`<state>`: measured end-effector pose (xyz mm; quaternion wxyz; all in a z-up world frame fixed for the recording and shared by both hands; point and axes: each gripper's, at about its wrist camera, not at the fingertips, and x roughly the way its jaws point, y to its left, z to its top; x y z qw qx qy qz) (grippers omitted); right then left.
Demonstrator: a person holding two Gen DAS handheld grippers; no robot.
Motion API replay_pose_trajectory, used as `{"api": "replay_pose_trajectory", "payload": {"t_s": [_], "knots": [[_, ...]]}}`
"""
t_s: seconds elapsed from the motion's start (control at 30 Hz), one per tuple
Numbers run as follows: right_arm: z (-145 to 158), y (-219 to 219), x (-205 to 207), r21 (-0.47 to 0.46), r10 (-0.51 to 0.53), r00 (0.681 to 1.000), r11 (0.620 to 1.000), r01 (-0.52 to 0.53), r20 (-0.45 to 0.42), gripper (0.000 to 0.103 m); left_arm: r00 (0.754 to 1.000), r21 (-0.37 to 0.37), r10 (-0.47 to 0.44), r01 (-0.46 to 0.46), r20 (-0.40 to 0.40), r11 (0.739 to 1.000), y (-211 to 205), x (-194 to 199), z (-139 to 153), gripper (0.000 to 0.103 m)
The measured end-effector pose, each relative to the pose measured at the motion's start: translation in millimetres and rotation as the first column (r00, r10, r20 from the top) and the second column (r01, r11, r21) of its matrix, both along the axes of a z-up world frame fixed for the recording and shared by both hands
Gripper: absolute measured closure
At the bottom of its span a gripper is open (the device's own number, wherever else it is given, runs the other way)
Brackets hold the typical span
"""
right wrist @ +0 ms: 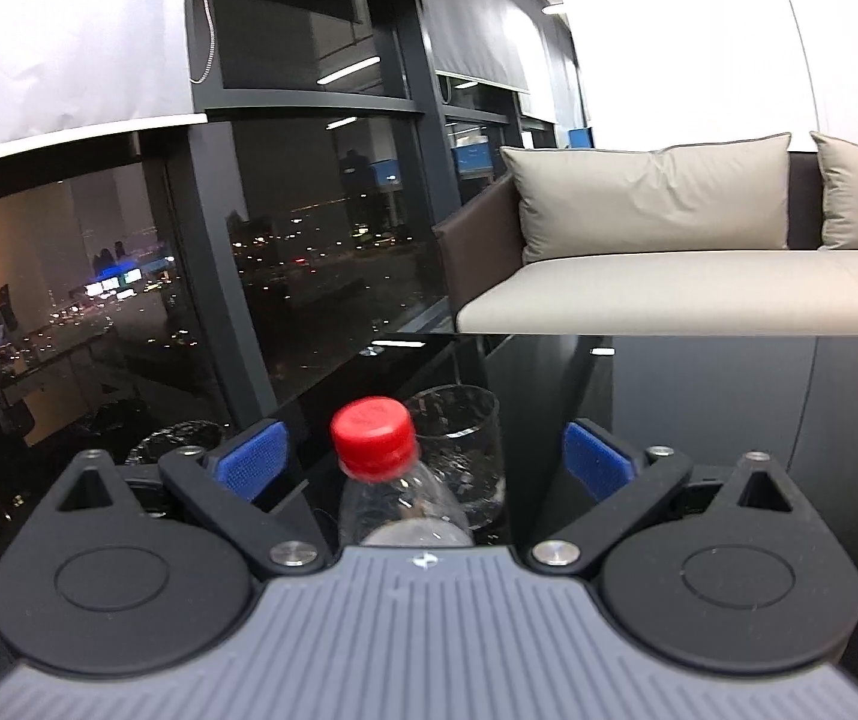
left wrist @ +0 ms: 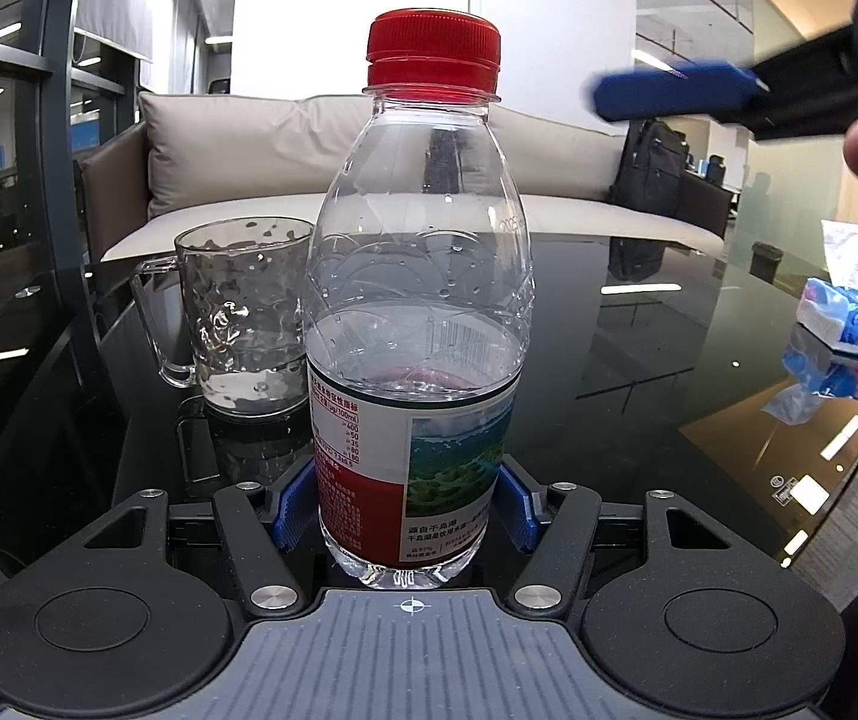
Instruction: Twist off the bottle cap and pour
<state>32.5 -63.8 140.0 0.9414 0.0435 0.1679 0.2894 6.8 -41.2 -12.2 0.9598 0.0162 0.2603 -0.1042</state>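
A clear plastic water bottle point(left wrist: 417, 276) with a red cap point(left wrist: 434, 48) stands upright on the black glass table point(left wrist: 669, 360), about half full. My left gripper point(left wrist: 405, 510) is shut on the bottle's labelled lower body, blue pads on both sides. A clear glass mug point(left wrist: 243, 312) with a handle stands just behind it to the left, a little water in the bottom. My right gripper point(right wrist: 423, 462) is open above the bottle, its blue pads well apart on either side of the red cap point(right wrist: 374, 435); the mug point(right wrist: 465, 450) shows behind it. Its blue fingers point(left wrist: 669, 96) show in the left wrist view, upper right.
A tissue pack point(left wrist: 843, 312) lies at the table's right side. A beige sofa point(right wrist: 669, 276) with cushions stands beyond the table's far edge, with a black backpack point(left wrist: 651, 168) on it. Dark windows point(right wrist: 309, 240) are on the left.
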Motion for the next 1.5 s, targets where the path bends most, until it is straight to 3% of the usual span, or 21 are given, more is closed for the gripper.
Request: {"api": "replay_pose_trajectory", "payload": {"t_s": [0.27,0.43,0.93,1.5], "knots": [[8.9,16.2,1.6,-0.043,0.016,1.0,0.999,-0.016,0.006,0.033,1.0,0.001,-0.001,0.001,0.0,1.0,-0.3,0.8,-1.1,0.045],[6.6,19.2,2.1,-0.063,0.022,1.0,0.998,-0.022,-0.002,0.05,1.0,0.0,-0.001,0.001,-0.001,1.0,-0.1,0.9,-0.1,0.045],[-1.3,22.8,2.0,-0.08,0.029,1.0,0.996,-0.028,0.004,0.069,1.0,-0.002,0.0,0.0,-0.001,1.0,1.4,1.6,-0.2,0.045],[-6.6,28.3,4.6,-0.092,0.017,1.0,0.996,-0.016,0.009,0.069,1.0,-0.006,0.0,0.0,0.0,1.0,4.3,1.0,-1.8,0.046]]}}
